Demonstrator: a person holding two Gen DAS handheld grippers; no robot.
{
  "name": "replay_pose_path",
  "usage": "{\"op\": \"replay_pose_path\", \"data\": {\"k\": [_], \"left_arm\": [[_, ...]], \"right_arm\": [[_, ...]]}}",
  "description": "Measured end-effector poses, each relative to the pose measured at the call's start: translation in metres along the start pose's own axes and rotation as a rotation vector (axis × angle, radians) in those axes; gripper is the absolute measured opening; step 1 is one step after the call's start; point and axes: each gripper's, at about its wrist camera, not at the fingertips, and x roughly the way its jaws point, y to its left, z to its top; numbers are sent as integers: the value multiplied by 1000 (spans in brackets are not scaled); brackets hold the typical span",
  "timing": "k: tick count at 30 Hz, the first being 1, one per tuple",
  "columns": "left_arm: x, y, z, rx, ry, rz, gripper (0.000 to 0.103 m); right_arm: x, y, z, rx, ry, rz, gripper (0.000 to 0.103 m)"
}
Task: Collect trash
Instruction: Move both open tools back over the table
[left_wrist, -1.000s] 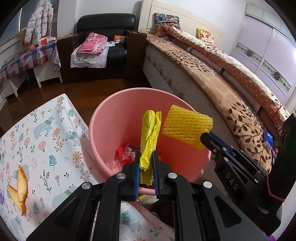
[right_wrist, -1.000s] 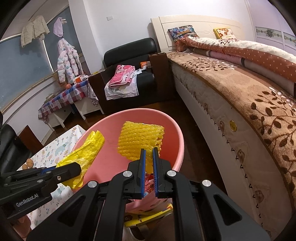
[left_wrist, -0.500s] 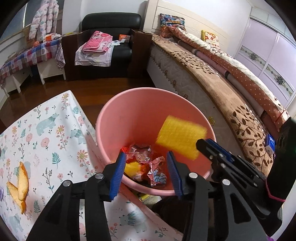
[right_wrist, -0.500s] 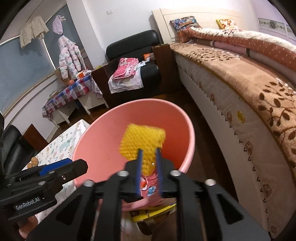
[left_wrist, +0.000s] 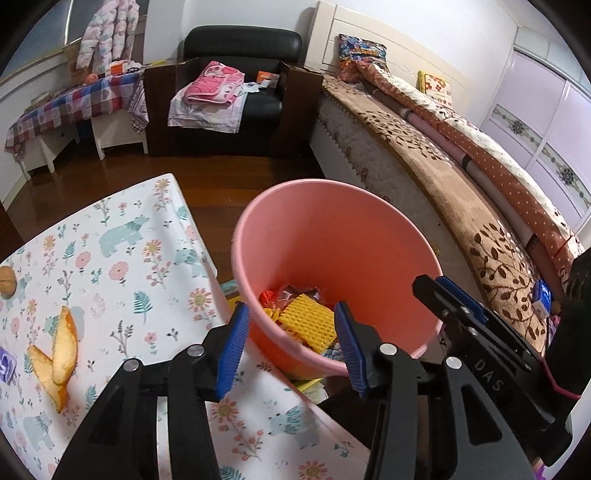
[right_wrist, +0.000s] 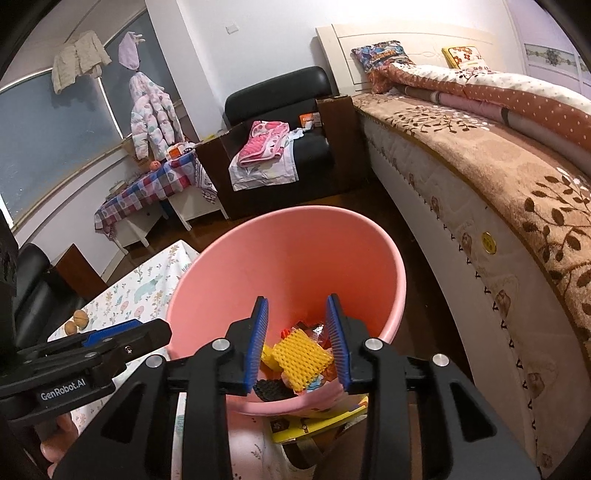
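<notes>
A pink bin (left_wrist: 332, 236) stands beside the table; it also shows in the right wrist view (right_wrist: 295, 254). A yellow foam net (left_wrist: 308, 321) lies inside it on red and yellow wrappers, also seen in the right wrist view (right_wrist: 301, 356). My left gripper (left_wrist: 291, 347) is open and empty at the bin's near rim. My right gripper (right_wrist: 297, 341) is open and empty just above the bin; it shows in the left wrist view (left_wrist: 454, 302) at the right rim. The left gripper shows in the right wrist view (right_wrist: 122, 336).
A floral tablecloth (left_wrist: 122, 258) covers the table left of the bin, with orange peel (left_wrist: 55, 354) and a walnut (left_wrist: 7, 282). A bed (left_wrist: 443, 177) runs along the right. A black armchair (left_wrist: 236, 85) with clothes stands behind. A yellow book (right_wrist: 317, 421) lies under the bin.
Both grippers opened. The yellow plastic bag left my left gripper and the yellow foam net left my right gripper; both dropped into the pink bin.
</notes>
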Motion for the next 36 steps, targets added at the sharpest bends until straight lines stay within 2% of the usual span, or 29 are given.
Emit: {"op": "replay_pose_path", "data": {"k": [17,28,36], "left_arm": [[-63,46,-24,-52,-90,48,47],[-103,97,-52,-131,-133,112,47],[-127,142,-75,-228,-165,166,47]], "right_arm": [[-27,41,-7,-36,-82,93,33],[-32,89,-26,-135,-48,147,33],[-33,121,-41,-197,-9,182,33]]}}
